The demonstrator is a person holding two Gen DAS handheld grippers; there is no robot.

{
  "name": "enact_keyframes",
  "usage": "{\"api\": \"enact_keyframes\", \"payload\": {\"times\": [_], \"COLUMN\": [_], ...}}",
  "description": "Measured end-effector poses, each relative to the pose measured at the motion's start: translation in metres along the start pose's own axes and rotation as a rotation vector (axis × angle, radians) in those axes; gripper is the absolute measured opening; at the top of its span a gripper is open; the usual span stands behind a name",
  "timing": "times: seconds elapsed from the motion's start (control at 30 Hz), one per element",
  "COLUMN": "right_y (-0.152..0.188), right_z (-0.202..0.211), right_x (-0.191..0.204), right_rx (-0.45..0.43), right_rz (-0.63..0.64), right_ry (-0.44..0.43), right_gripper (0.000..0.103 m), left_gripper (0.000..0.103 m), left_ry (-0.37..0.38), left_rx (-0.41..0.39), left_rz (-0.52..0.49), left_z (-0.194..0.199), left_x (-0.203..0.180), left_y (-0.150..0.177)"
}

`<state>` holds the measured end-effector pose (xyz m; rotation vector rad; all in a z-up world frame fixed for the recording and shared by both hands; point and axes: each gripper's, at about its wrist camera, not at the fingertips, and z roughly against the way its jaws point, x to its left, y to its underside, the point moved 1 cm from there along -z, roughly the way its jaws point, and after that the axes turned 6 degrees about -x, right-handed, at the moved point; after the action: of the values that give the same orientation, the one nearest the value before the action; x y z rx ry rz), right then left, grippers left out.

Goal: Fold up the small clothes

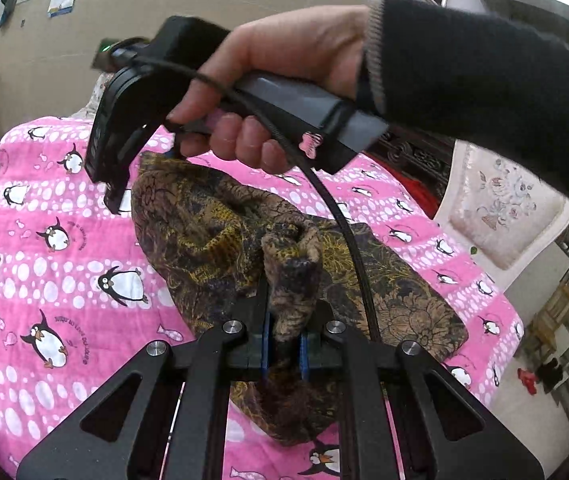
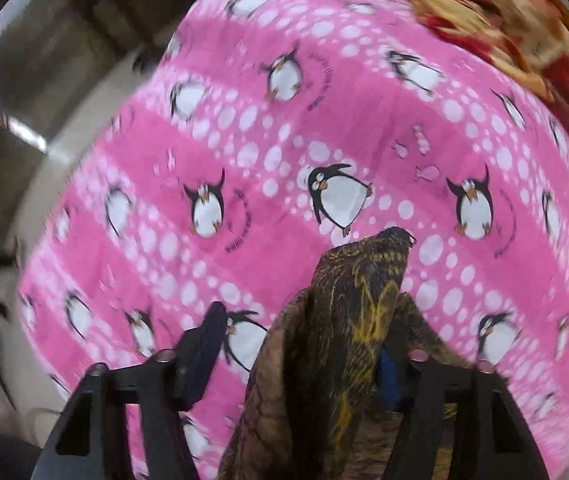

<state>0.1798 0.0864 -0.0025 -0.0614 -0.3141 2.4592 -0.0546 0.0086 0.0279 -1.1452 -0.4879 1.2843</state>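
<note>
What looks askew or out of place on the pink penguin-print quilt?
The brown-and-gold patterned garment lies crumpled and bunched on the quilt, not flat; one fold is pinched in the left gripper.

Penguin-print pink bedspread (image 1: 44, 240), beige walls (image 1: 144, 8)

My left gripper (image 1: 284, 344) was clamped on a bunched fold of the brown and yellow patterned garment (image 1: 220, 232), which lay rumpled on the pink penguin blanket (image 1: 44, 248). Ahead, my right hand (image 1: 268, 80), in a dark sleeve (image 1: 484, 92), held the right gripper (image 1: 118, 196) pointing down at the garment's far edge, its black cable (image 1: 348, 240) trailing across the cloth.
</note>
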Motion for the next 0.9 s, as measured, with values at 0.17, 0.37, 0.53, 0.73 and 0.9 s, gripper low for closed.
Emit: {"api": "enact_keyframes", "payload": {"times": [0.17, 0.37, 0.53, 0.73, 0.9], "right_y": [0.005, 0.054, 0.112, 0.177, 0.225], "right_z": [0.000, 0.050, 0.077, 0.074, 0.024], "right_x": [-0.010, -0.083, -0.143, -0.199, -0.235], "right_rx": [0.033, -0.028, -0.039, -0.031, -0.020], "right_rz": [0.056, -0.053, -0.172, -0.266, -0.382], "right_ry": [0.035, -0.028, -0.008, 0.002, 0.017], "right_gripper": [0.009, 0.008, 0.008, 0.008, 0.016], "left_gripper": [0.007, 0.006, 0.006, 0.005, 0.006], "left_ry": [0.039, 0.120, 0.207, 0.278, 0.282], "left_rx": [-0.005, -0.006, 0.025, 0.140, 0.336], "left_rz": [-0.019, -0.105, -0.171, -0.257, -0.278], "left_z": [0.007, -0.007, -0.036, -0.083, -0.125], "left_x": [-0.015, -0.065, -0.118, -0.176, -0.184], "left_y": [-0.005, -0.014, -0.013, 0.009, 0.051]}}
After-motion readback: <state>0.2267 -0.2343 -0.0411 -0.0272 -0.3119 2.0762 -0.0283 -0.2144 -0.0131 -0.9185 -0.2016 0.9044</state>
